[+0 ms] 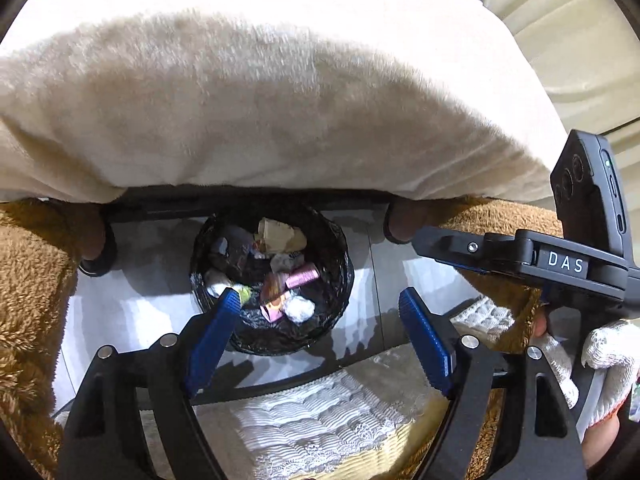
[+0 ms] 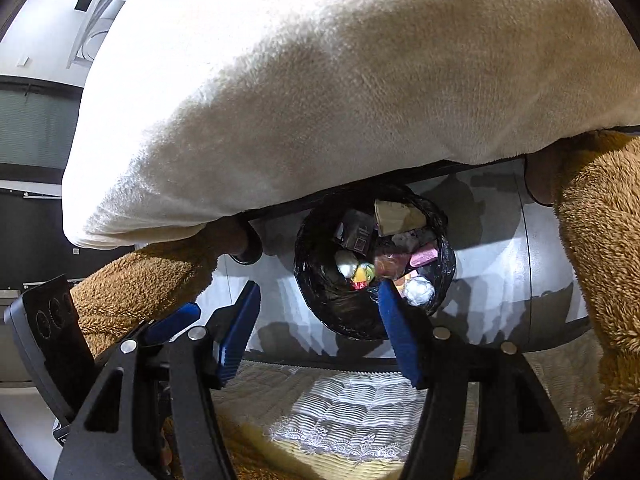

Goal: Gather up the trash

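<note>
A round bin lined with a black bag (image 1: 332, 256) stands on the pale floor below, holding several pieces of trash: brown paper (image 1: 280, 234), a pink wrapper (image 1: 303, 275), a white crumpled wad (image 1: 298, 309). The bin also shows in the right wrist view (image 2: 320, 280). My left gripper (image 1: 322, 304) hangs above the bin, open and empty. My right gripper (image 2: 318, 292) is also open and empty above it. The right gripper's body shows at the right of the left wrist view (image 1: 520, 256), held by a gloved hand (image 1: 608, 360).
A cream plush cover (image 1: 260, 112) overhangs the bin from the far side. Brown fleece (image 1: 24, 300) lies on both sides. A white quilted cushion (image 1: 312, 416) sits under the grippers. Two round furniture legs (image 1: 96, 240) stand behind the bin.
</note>
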